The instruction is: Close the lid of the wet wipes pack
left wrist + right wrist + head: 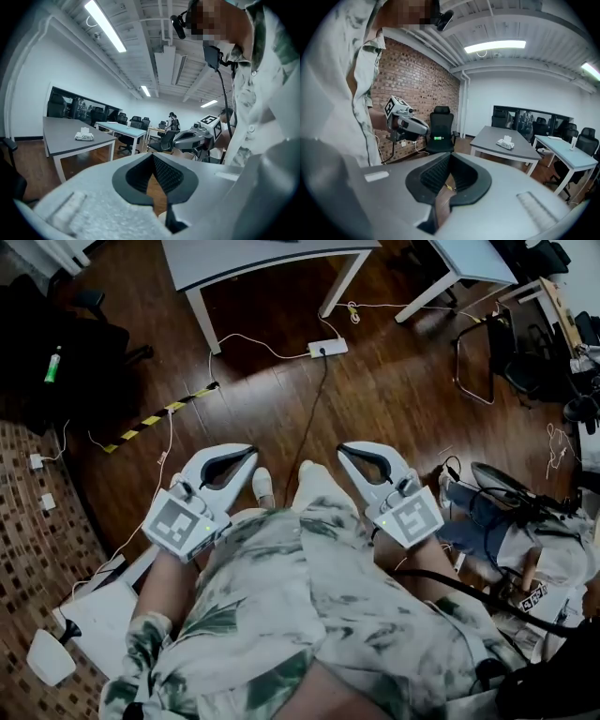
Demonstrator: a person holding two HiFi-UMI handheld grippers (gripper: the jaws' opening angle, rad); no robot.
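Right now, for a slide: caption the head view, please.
Person stands on wood floor, left claw and right claw shut, empty, pointing forward.

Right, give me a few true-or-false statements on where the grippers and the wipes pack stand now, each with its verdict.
1. The left gripper is clamped on the wet wipes pack. False: its jaws are together on nothing, and the pack lies far off.
2. The pack lies on a grey table. True.
3. The right gripper has its jaws wide apart. False: they are together and empty.
4. A white power strip lies on the wooden floor. True.
5. Both grippers are held close to the person's body. True.
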